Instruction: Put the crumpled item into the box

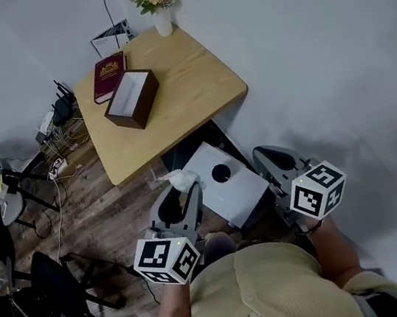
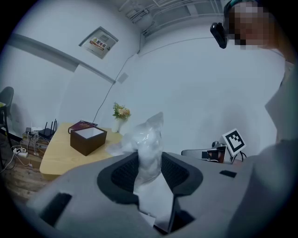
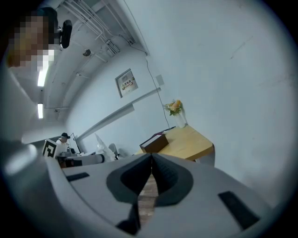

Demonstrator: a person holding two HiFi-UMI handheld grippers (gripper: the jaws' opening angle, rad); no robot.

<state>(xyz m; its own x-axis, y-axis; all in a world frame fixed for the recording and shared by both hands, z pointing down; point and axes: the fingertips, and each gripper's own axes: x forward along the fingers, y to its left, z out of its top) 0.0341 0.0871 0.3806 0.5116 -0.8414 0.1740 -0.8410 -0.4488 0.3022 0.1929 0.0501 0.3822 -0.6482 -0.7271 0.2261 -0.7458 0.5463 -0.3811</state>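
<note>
Pinched narrow in the left gripper (image 2: 149, 162), low in front of the table (image 1: 193, 80) and well apart from the open dark box (image 1: 131, 99): the crumpled clear wrapper (image 2: 146, 132), best lifted above the near table edge first, carried forward with a firm grip, and released only once down inside the box walls, being light and likely to drift. Worth minding the red book (image 1: 109, 76) close beside the box on its left; open tabletop to its right, up to the flower vase (image 1: 161, 14). Shut and empty, off to the right and out of the path: the right gripper (image 3: 150, 167).
</note>
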